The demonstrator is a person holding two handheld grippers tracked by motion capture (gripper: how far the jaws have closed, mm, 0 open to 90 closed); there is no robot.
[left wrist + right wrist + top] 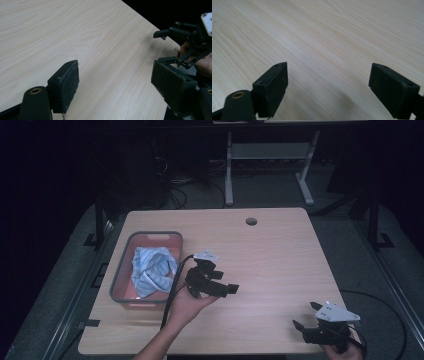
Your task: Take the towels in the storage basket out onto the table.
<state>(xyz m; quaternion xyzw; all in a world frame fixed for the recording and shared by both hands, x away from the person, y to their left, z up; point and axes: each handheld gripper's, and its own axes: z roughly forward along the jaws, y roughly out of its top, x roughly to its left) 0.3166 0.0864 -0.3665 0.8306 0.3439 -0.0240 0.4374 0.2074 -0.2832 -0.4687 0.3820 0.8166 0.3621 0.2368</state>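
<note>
Showing striped cloth point(150, 270) in bin point(120, 282), seemingly folded

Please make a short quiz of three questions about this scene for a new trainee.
1. True or false: the striped cloth lies inside the grey bin.
2. Which gripper is nearer to the bin? A) left gripper B) right gripper
3. Fill in: the jaws of both grippers stand ____ over the wooden table.

Key
1. True; the cloth is bunched up in the bin.
2. A; it is just beside the bin, while the right gripper is at the table's near right corner.
3. Open; nothing is between them.
</note>
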